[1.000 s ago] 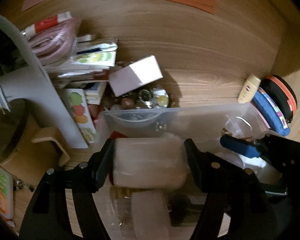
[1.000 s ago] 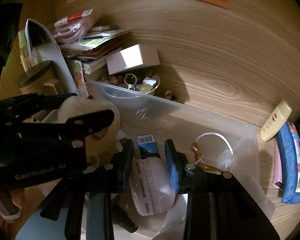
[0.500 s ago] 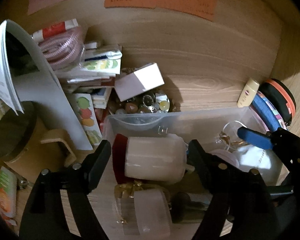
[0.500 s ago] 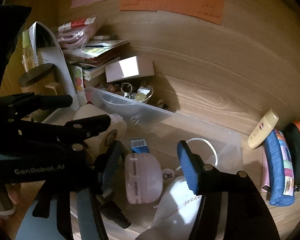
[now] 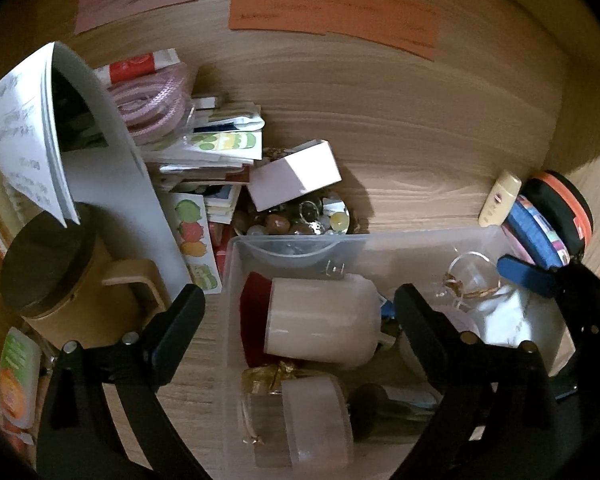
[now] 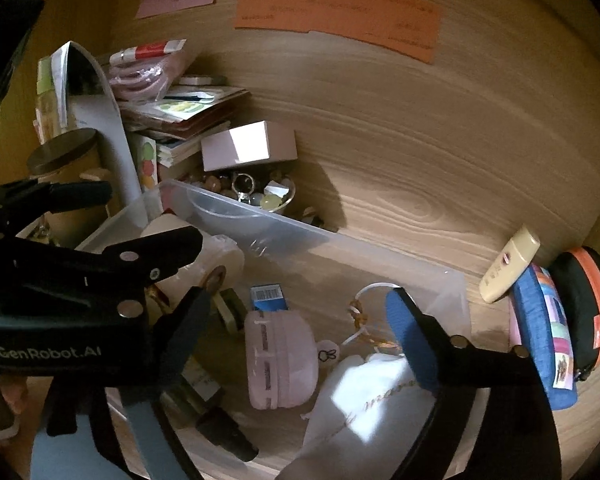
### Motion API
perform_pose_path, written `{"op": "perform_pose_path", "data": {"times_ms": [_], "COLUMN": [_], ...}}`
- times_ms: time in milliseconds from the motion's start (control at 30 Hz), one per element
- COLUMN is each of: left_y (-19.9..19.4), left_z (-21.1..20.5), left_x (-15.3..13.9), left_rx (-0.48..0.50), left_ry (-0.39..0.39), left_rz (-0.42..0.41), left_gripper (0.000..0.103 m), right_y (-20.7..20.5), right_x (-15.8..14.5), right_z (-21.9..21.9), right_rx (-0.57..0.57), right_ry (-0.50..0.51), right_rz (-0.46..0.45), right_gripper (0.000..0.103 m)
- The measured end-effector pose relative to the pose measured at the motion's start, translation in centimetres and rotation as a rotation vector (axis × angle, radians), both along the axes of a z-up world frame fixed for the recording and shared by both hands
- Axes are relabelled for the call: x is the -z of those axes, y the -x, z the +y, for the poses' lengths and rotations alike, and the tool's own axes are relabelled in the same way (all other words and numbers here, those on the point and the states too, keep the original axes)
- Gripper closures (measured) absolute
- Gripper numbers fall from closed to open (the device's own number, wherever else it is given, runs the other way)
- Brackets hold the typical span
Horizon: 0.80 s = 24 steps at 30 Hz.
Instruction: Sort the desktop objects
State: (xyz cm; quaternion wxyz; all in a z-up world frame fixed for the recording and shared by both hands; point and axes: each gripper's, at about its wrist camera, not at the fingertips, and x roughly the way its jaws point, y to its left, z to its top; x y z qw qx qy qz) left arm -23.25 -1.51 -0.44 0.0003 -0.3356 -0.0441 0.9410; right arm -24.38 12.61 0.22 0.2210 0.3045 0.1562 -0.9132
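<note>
A clear plastic bin [image 5: 296, 242] [image 6: 380, 256] sits on the wooden desk. In it lie a cream roll [image 5: 324, 322] [image 6: 220, 256], a pink case [image 6: 280, 360], a white pouch [image 6: 364, 408], a blue barcode box [image 6: 269, 298], a cord loop [image 6: 364, 320] and a dark dropper bottle [image 6: 216, 424]. My left gripper [image 5: 300, 308] is open above the roll, not touching it. My right gripper [image 6: 300, 320] is open above the pink case, empty.
A white box [image 5: 296, 180] leans on a bowl of beads [image 5: 300, 220]. Stacked booklets [image 5: 212, 152], a wooden jar [image 5: 52, 272] and a paper sheet [image 5: 112, 184] are at left. A cream tube [image 6: 508, 272], blue pouch [image 6: 548, 340] and orange-black case [image 6: 588, 304] lie at right.
Both grippers opened and let go: the left released the cream roll, the right the pink case, both left lying in the bin. Both grippers pulled back and up.
</note>
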Motion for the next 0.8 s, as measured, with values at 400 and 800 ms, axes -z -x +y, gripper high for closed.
{"op": "perform_pose_path", "data": {"times_ms": [400,800], "left_y": [-3.3,-10.6], "left_z": [-2.5,-1.5], "left_x": [-2.7,-5.6], "left_rx": [-0.053,-0.105], "left_ry": [-0.06,0.012], "left_rz": [0.055,0.155], "left_gripper": [0.003,0.002], "right_y": [-2.1,-7.2], "right_x": [-2.9,-4.6], "right_z": [1.1,4.7], "right_rx": [0.03,0.087], "right_ry": [-0.01,0.087], "right_rz": [0.064,0.069], "right_gripper": [0.008,0.005]}}
